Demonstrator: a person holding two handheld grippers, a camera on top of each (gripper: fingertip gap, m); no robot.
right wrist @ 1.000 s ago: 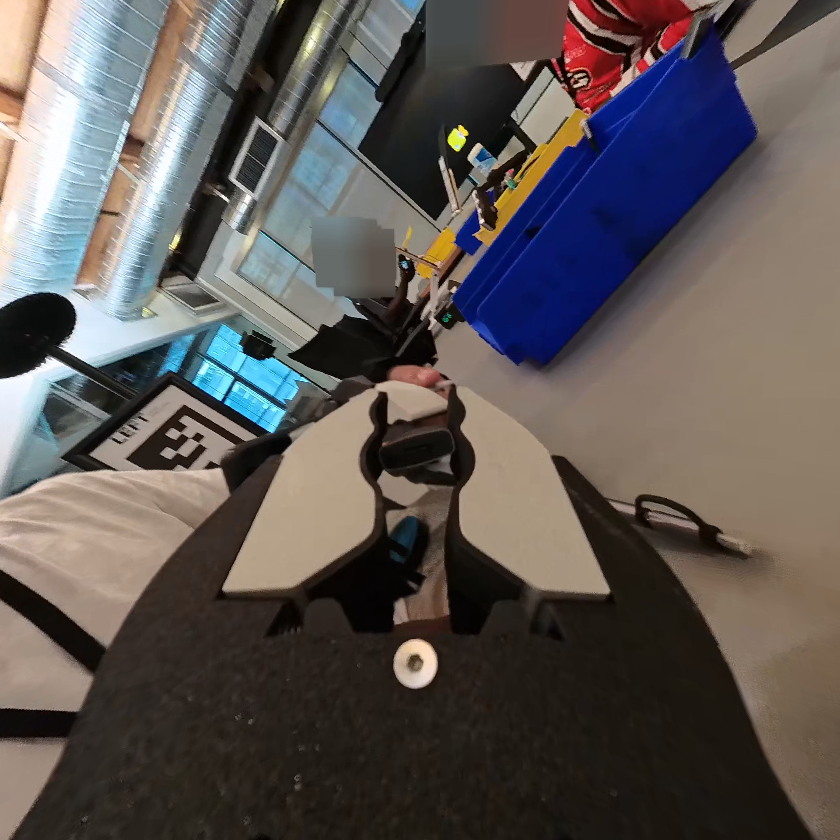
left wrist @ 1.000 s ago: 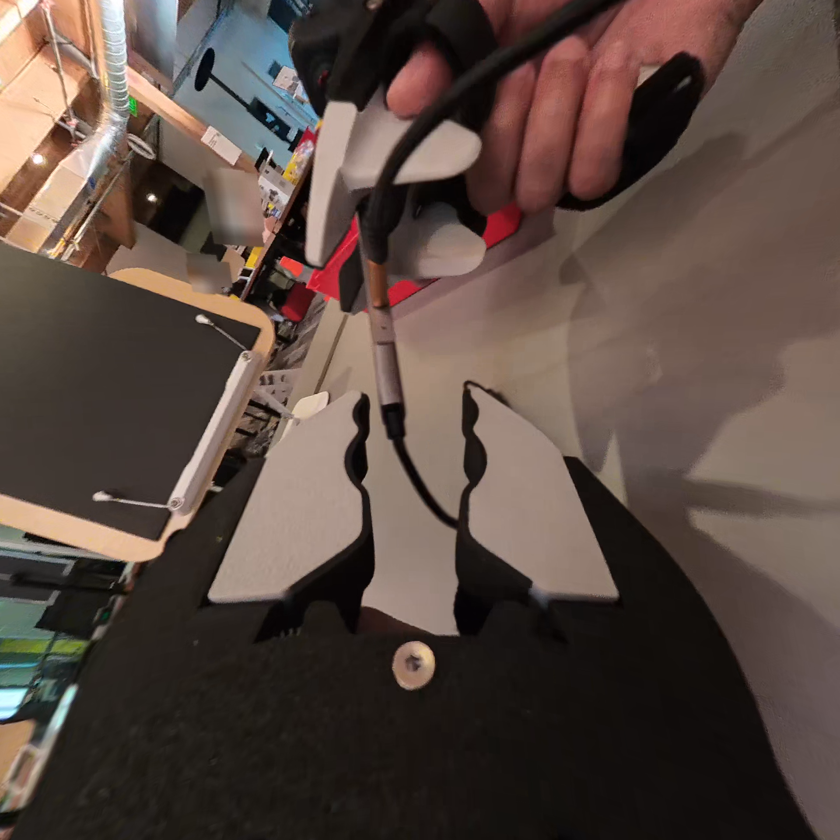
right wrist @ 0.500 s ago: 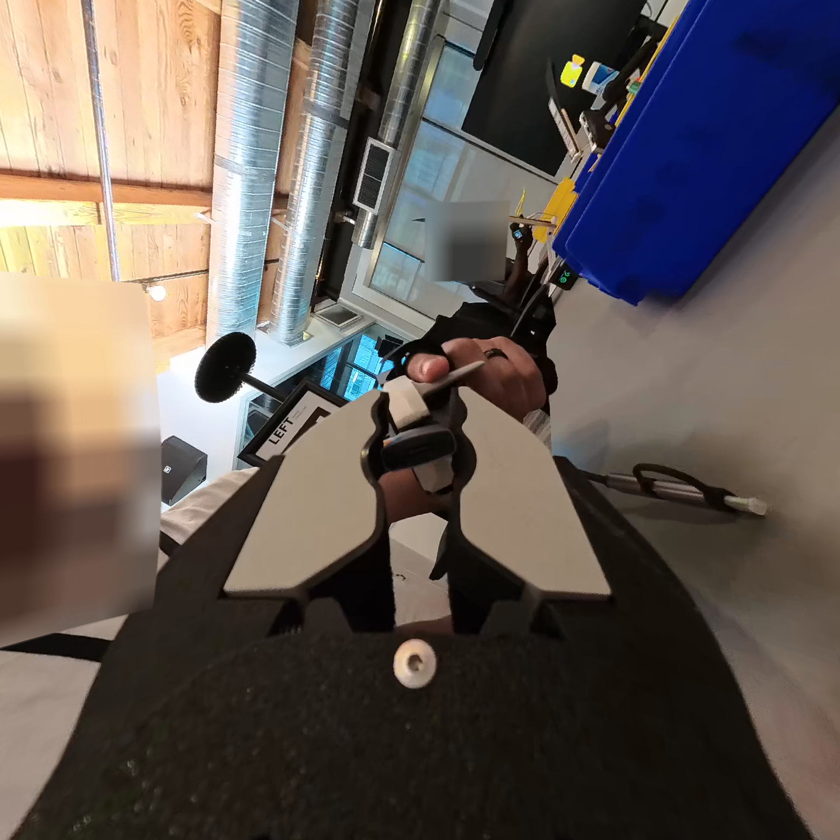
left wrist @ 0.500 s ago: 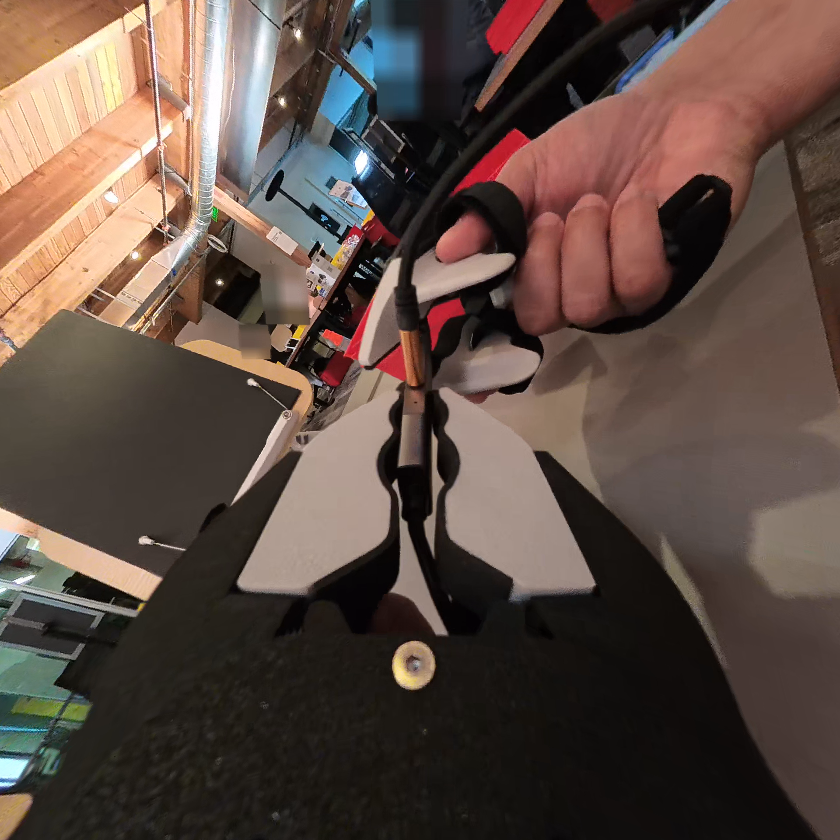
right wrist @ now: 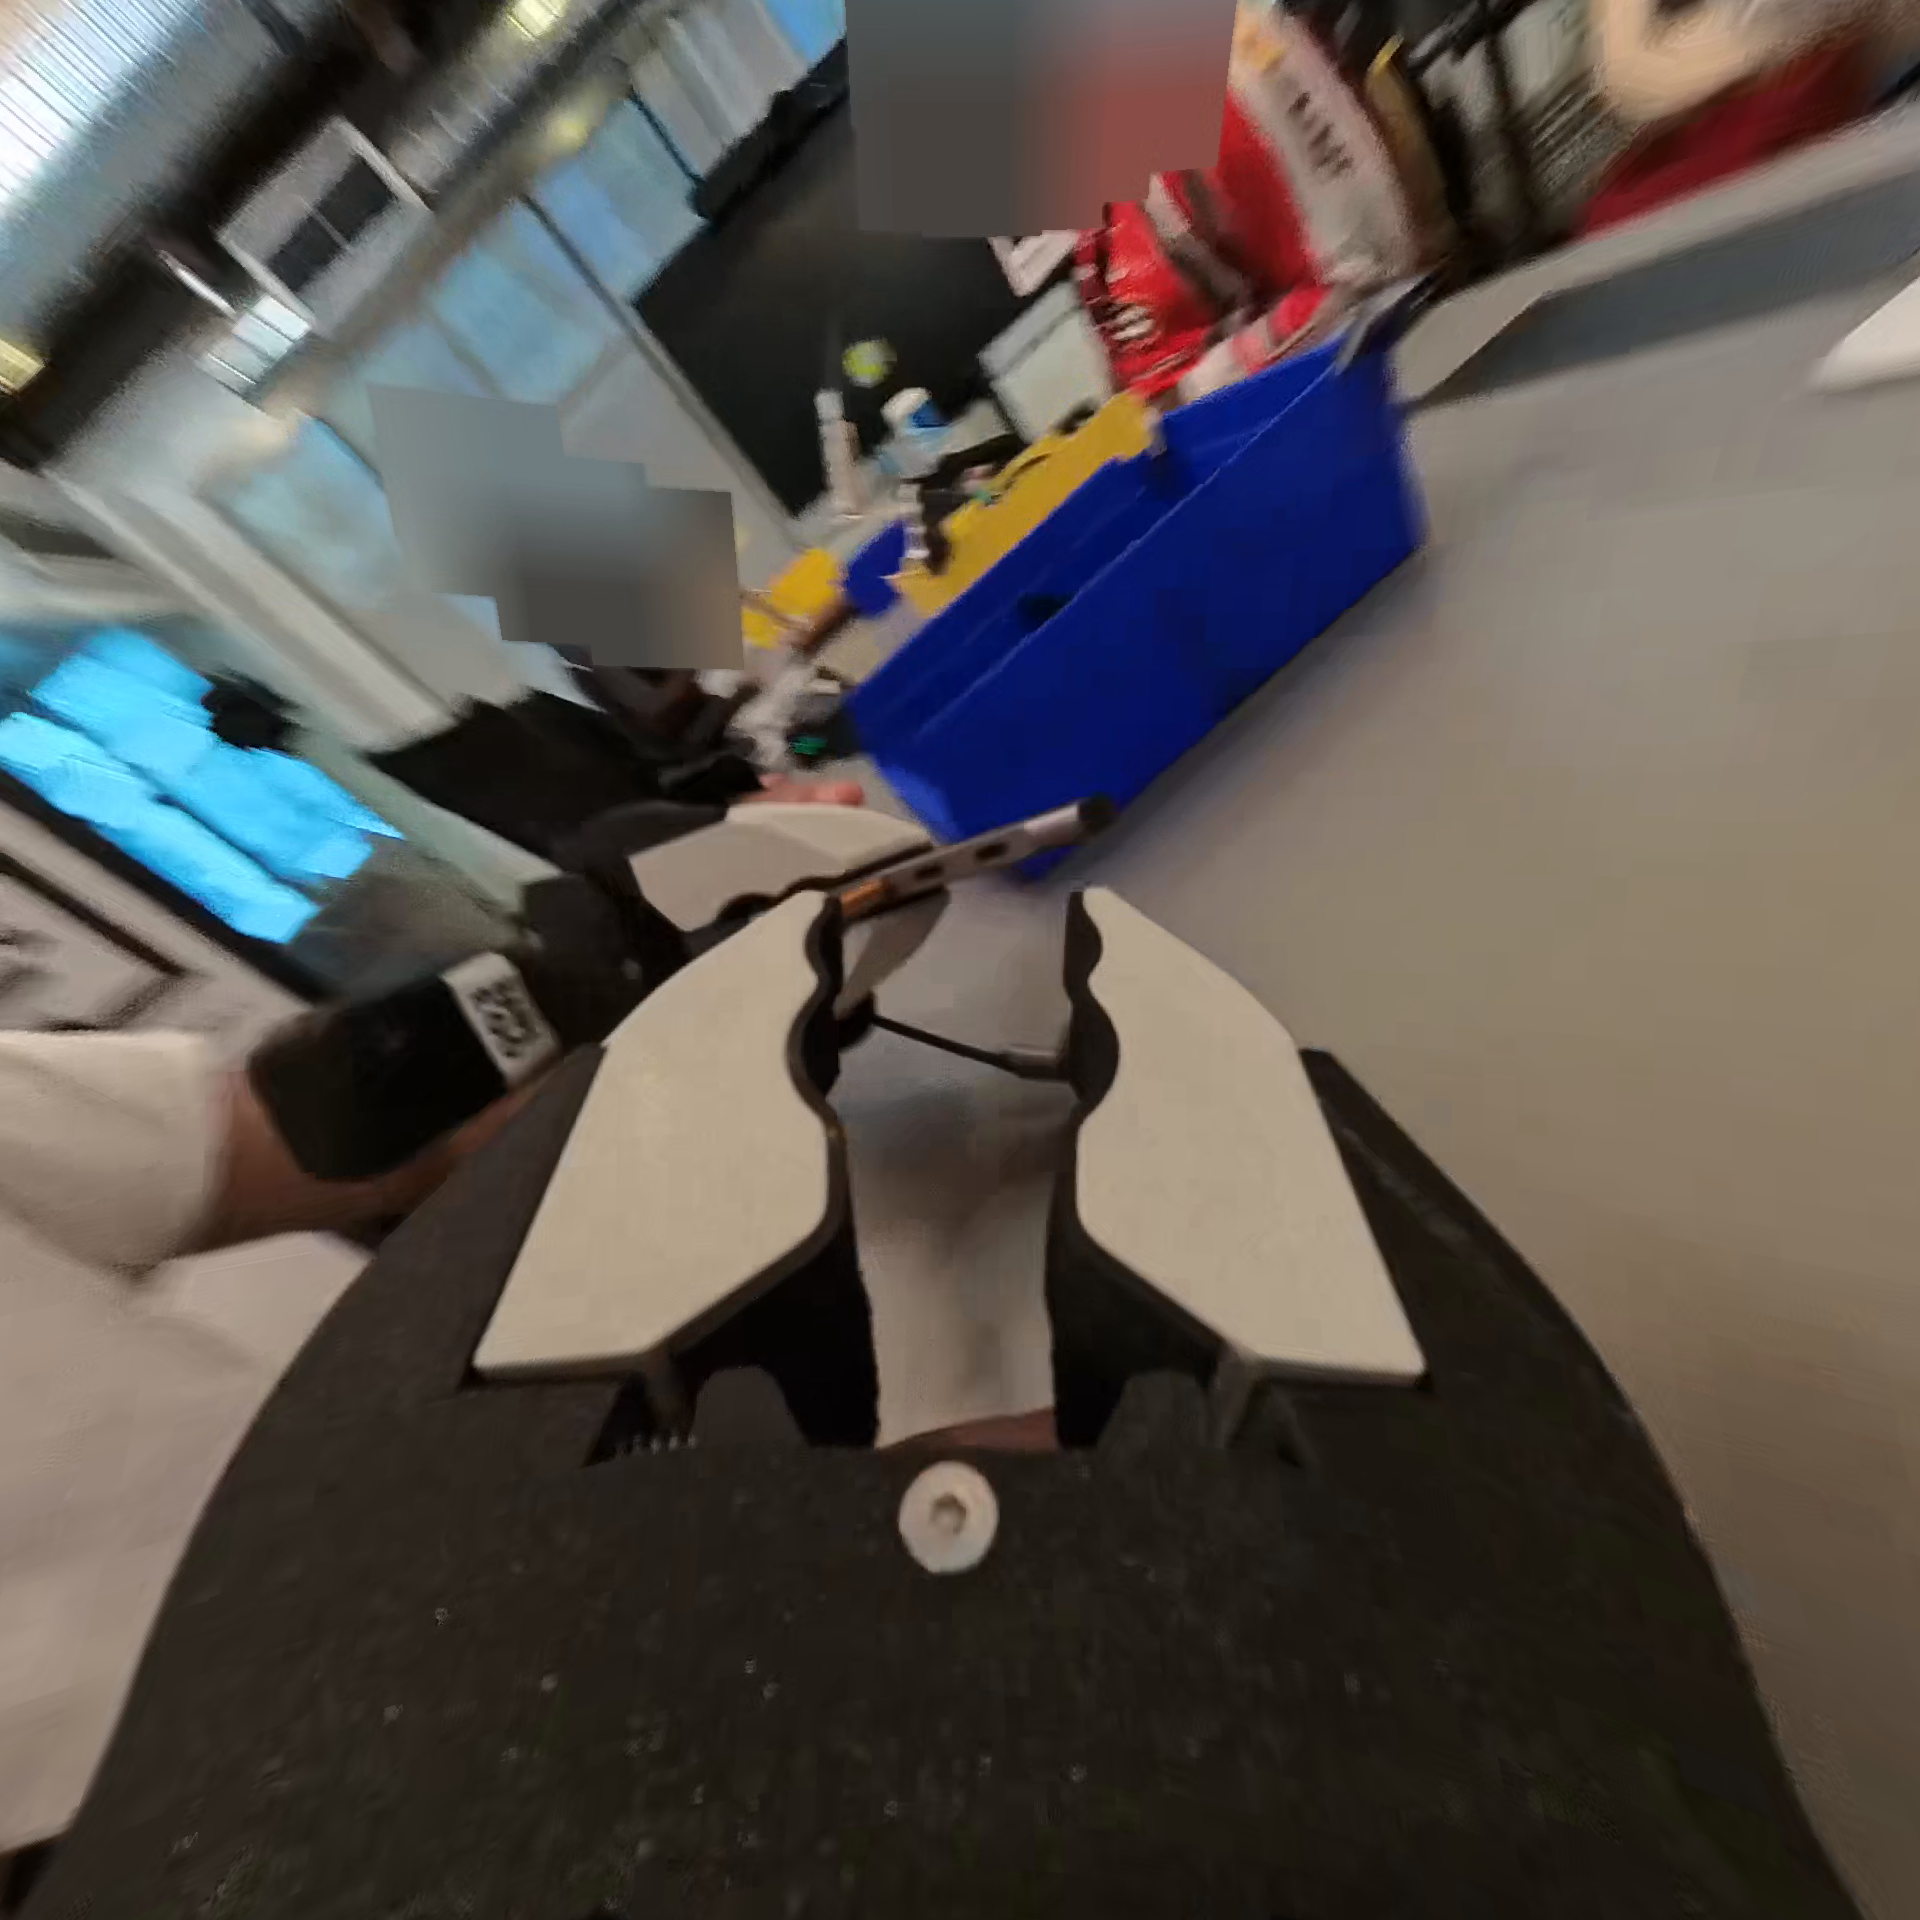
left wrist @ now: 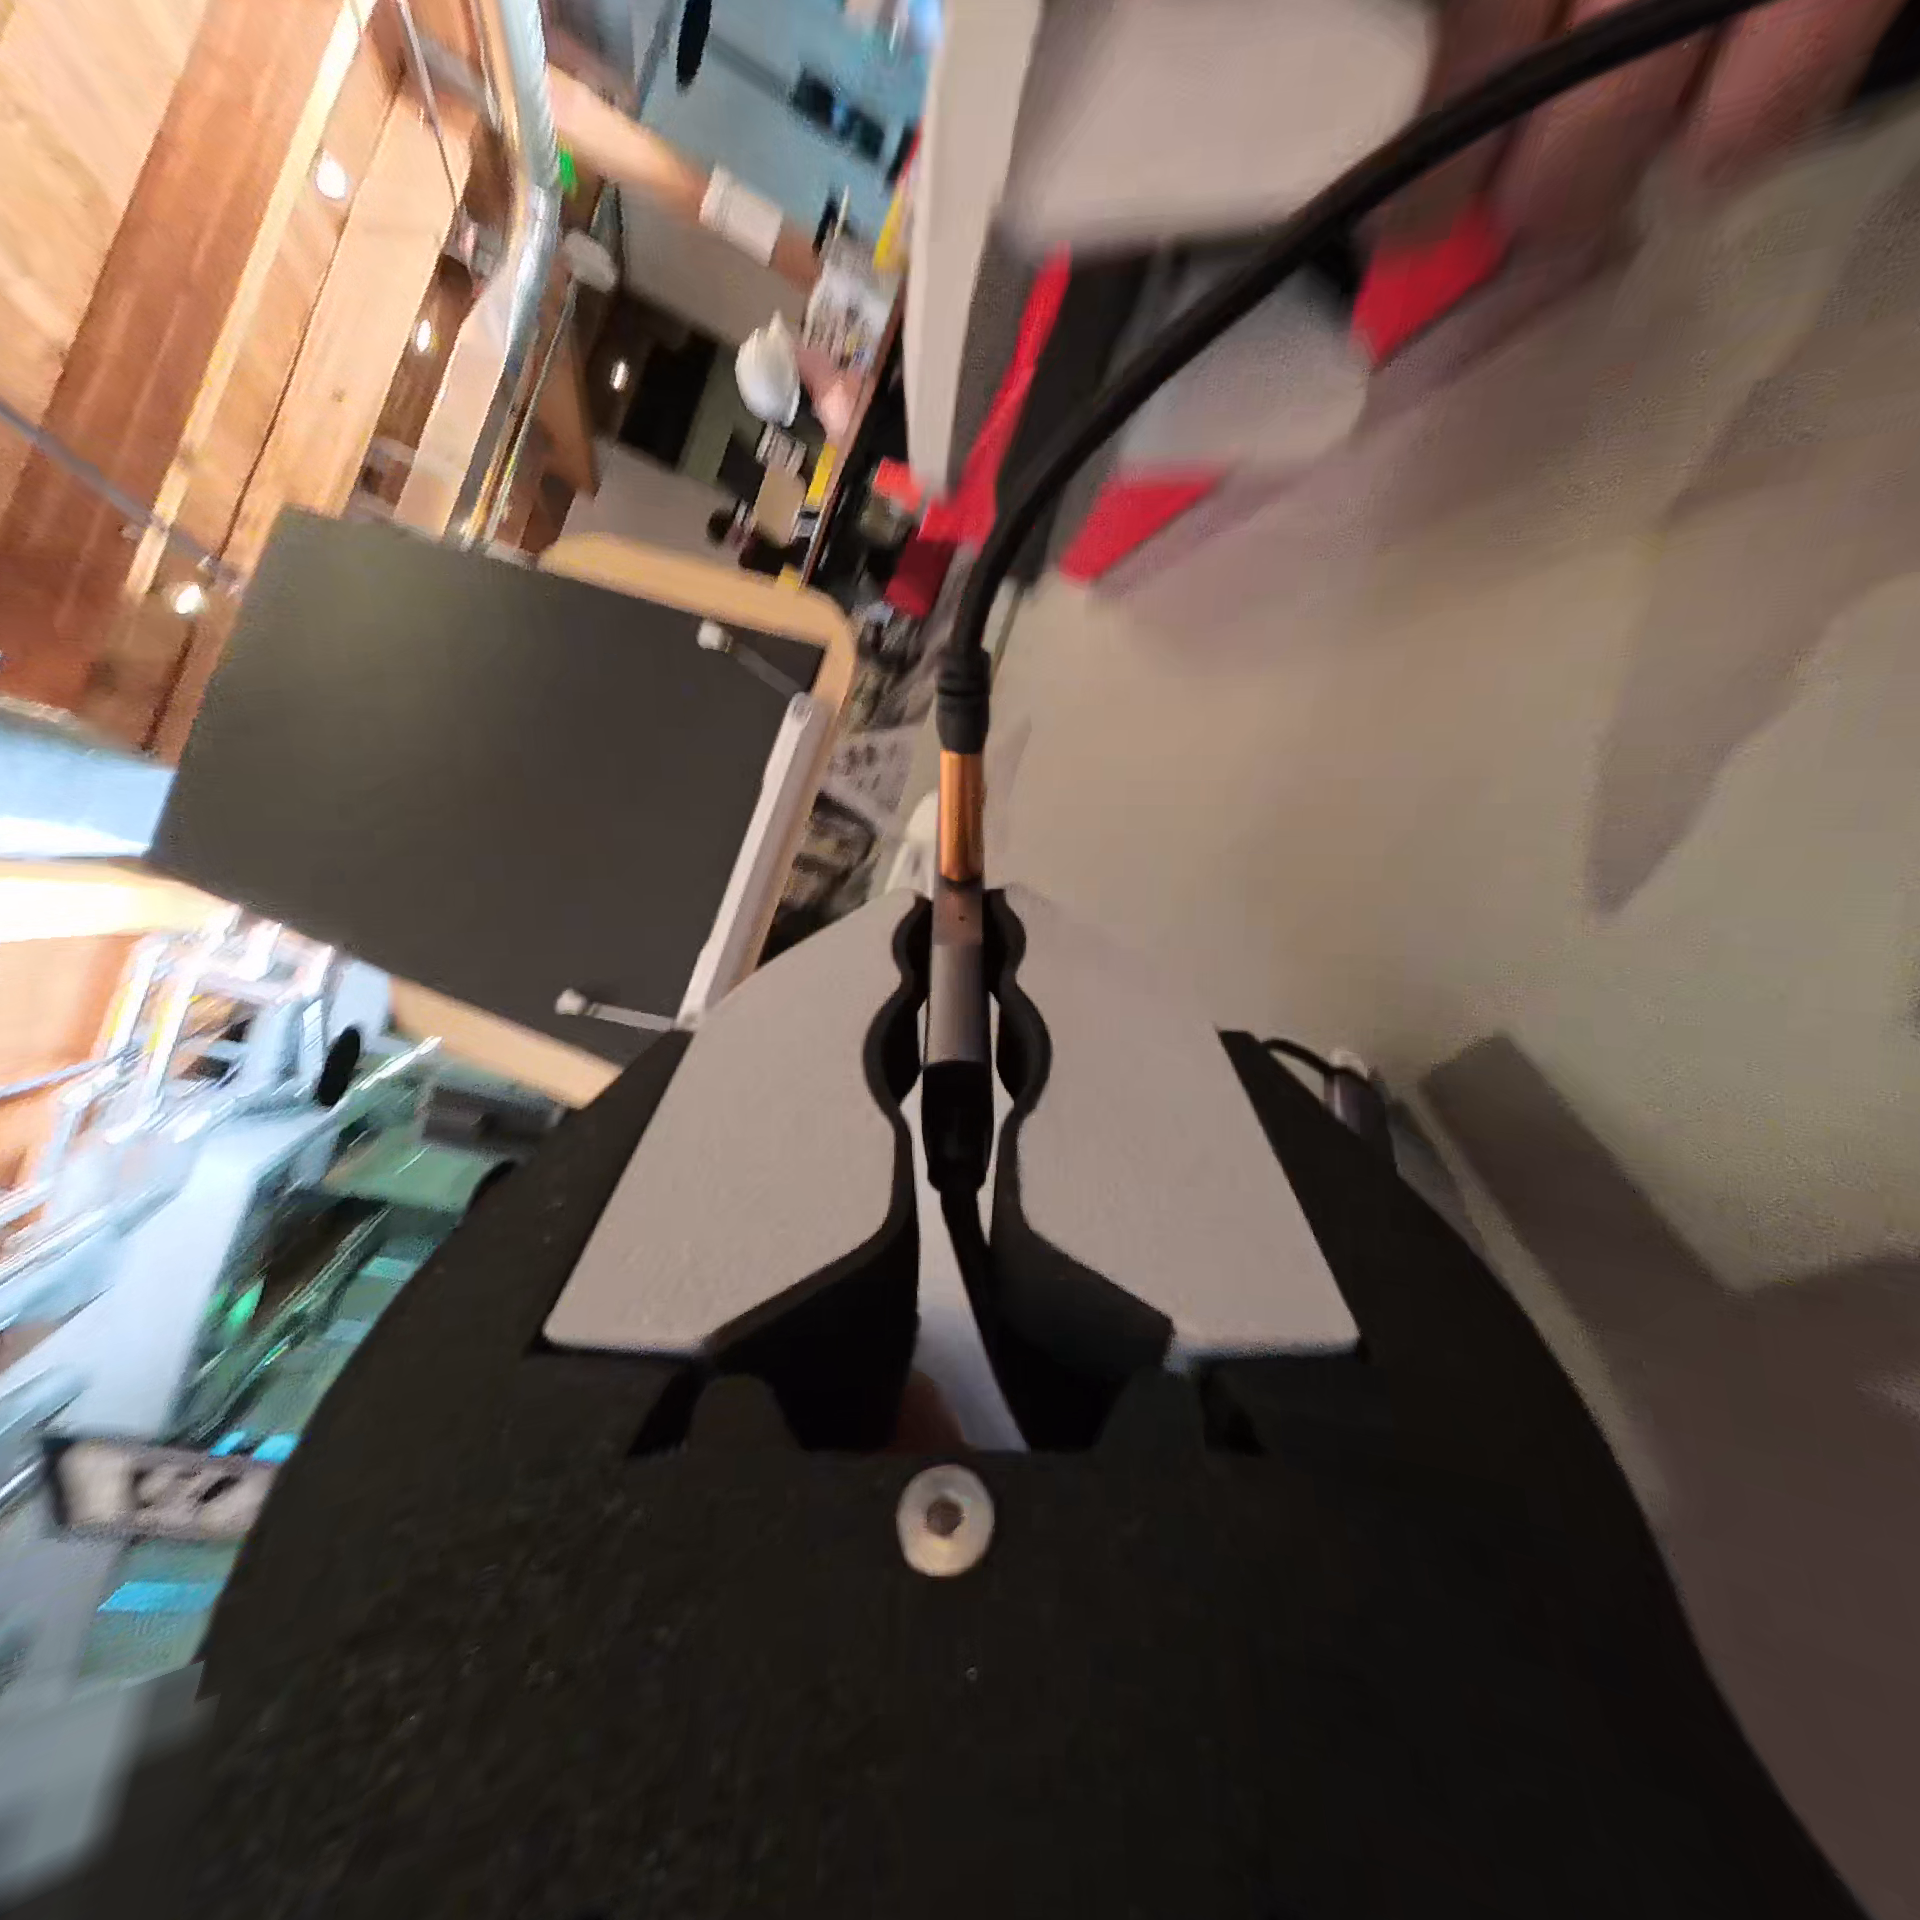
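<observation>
My left gripper (left wrist: 958,914) is shut on a slim grey adapter (left wrist: 956,997). A copper-coloured plug (left wrist: 958,821) sticks out past the fingertips, and its thick black cable (left wrist: 1143,364) curves up to the right. My right gripper shows blurred at the top of the left wrist view (left wrist: 1091,125), close to that cable. In the right wrist view my right gripper (right wrist: 953,914) is open with nothing between its pads. Just beyond it, the left gripper's fingers (right wrist: 769,852) hold the grey adapter (right wrist: 997,847), which juts out to the right. A thin black lead with a grey plug (right wrist: 966,1051) lies below, between my right fingers.
A blue bin (right wrist: 1143,623) stands on the grey table (right wrist: 1558,935) beyond the grippers, with yellow and red things behind it. A black board with a wooden rim (left wrist: 468,748) is to the left. A small grey item with a black loop (left wrist: 1340,1081) lies by the left gripper.
My left gripper closed on the grey adapter and still holds it. My right gripper was shut on the cable's plug end, then opened and let it go. Both views swung and are blurred.
</observation>
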